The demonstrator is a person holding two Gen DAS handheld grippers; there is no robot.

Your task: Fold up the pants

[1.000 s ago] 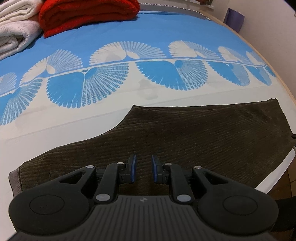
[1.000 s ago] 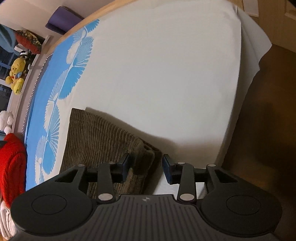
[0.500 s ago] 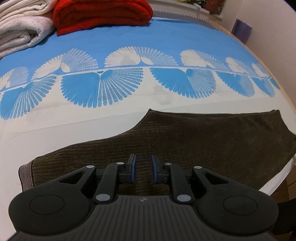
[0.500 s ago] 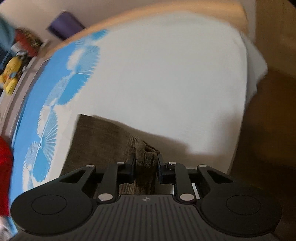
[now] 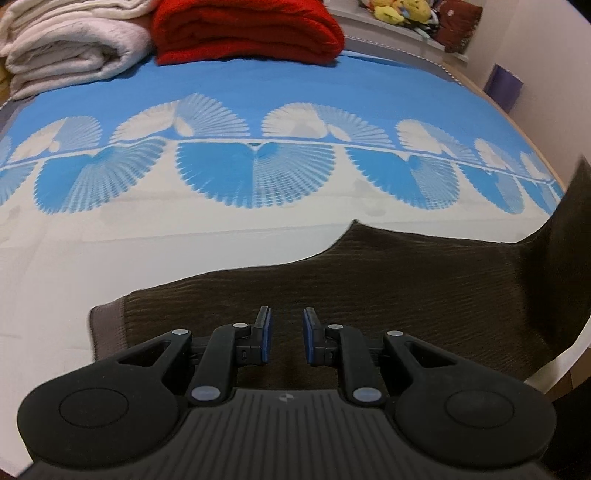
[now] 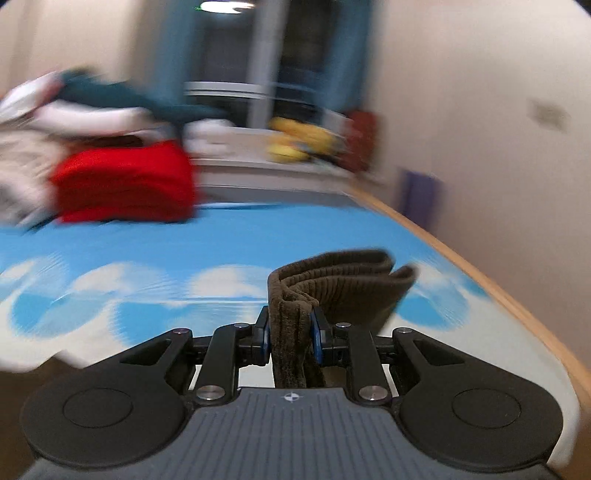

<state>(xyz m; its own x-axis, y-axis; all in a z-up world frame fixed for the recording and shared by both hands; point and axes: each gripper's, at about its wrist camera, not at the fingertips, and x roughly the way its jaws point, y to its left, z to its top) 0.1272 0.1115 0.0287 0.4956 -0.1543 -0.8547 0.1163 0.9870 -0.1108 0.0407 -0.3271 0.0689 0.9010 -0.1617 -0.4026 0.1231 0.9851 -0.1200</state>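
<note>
Pants (image 5: 388, 288): dark brown corduroy, spread flat across the near, white part of the bedspread; grey waistband seen at the left end; the right end is lifted off the bed and rises along the right edge of the left wrist view.
Lifted end (image 6: 332, 288): bunched folds of corduroy held up above the bed in the right wrist view, several layers showing edge-on.
Right gripper (image 6: 290, 341): jaws closed tight on the bunched corduroy, cloth pinched between the blue pads and hanging down behind them.
Left gripper (image 5: 286, 339): jaws parted by a narrow gap, nothing held between them; positioned over the pants near the waistband end; contact with the cloth cannot be told.
Bedspread (image 5: 258, 92): blue with white fan pattern on the far half, plain white on the near half.
Red blanket (image 5: 247, 29): folded, at the far end of the bed.
White blankets (image 5: 70, 44): folded, just beside the red one, on its left.
Soft toys (image 5: 402, 11): on a ledge beyond the bed.
Right wrist view: heavily motion-blurred; background detail not readable.
</note>
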